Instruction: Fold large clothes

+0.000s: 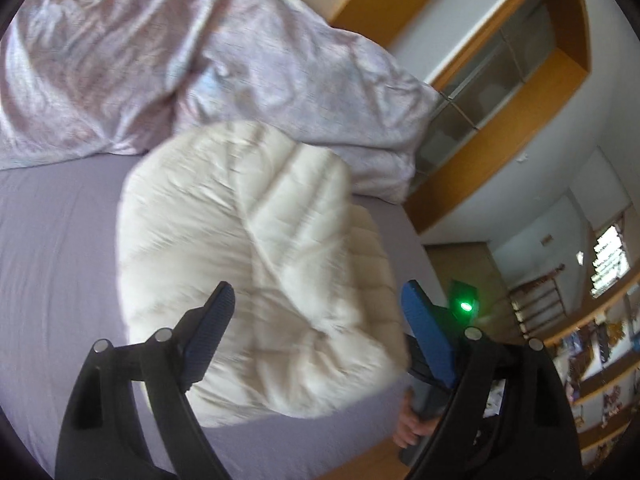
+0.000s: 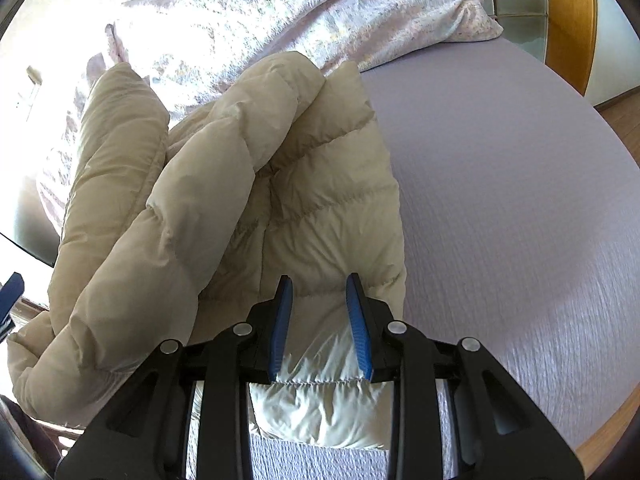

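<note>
The left tool [image 1: 318, 304] points steeply down with its blue pads [image 1: 212, 332] spread wide, nothing pinched between them. The right tool [image 2: 319, 294] also tilts down, its pads [image 2: 280, 328] set narrow and pressing on the jacket [image 2: 224, 184] hem. A bare hand [image 1: 412, 420] grips the right tool's handle at the left view's lower edge.

A: What does the left tool [image 1: 318, 304] look like?
B: Two black angled arms with triangular cut-outs, silver round pins at the joints, and blue ribbed pads [image 1: 424, 328] on the inner faces.

A: And the right tool [image 2: 319, 294]?
B: The same build: black linkage arms, four silver pins, narrow blue pads [image 2: 358, 332] with fine ribbing.

A: Anything else of the person?
B: A hand [image 1: 412, 420] on a grey handle beside a black part with a green light [image 1: 465, 306].
</note>
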Demonstrator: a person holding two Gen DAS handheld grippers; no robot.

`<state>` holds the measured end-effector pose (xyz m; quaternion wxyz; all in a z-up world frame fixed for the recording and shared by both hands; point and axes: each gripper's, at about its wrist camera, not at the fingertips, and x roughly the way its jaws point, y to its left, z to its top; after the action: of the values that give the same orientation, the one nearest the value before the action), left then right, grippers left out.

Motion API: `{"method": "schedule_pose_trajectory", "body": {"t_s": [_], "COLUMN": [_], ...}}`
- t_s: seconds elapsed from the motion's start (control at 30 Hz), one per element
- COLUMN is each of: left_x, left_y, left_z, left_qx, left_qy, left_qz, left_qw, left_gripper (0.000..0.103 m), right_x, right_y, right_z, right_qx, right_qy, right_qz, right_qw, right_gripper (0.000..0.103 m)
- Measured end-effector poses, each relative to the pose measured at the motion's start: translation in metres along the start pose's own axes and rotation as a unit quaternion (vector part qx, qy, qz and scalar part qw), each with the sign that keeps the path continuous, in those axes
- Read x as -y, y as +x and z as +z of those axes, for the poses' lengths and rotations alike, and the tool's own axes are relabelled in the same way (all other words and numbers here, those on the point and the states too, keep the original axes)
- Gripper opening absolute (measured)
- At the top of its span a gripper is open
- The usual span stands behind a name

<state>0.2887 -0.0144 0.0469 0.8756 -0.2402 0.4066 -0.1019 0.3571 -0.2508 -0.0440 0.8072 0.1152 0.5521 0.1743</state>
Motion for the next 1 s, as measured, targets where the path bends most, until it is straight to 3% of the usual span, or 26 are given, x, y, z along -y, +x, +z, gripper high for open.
{"method": "schedule_pose_trajectory", "body": {"t_s": [0.23,0.43,1.0], "left_x": [-0.023,-0.040,-0.014], "left_y": [0.013,0.042,0.111], "left_z": [0.004,-0.001,-0.032], "left_qx": [-0.005,-0.032,-0.106], "left_qy": [-0.004,-0.015,0.003], "left_qz": [0.041,0.069,0.062], "left_qw": [0.9991,0.9970,0.9925], "left_gripper": [0.085,0.082,0.079], "right_x": [0.004,0.009,0.038], "right_y": [0.002,-0.004,-0.016], "right_z": [-0.001,-0.006,-0.022], "right_qx": [0.001,0.004,0.006], "right_qy": [0.003,0.006,0.024], "right_qz": [0.001,0.000,-0.022], "right_qw": [1.000,1.000,0.999], "right_gripper": [0.030,0.030,0.030]}}
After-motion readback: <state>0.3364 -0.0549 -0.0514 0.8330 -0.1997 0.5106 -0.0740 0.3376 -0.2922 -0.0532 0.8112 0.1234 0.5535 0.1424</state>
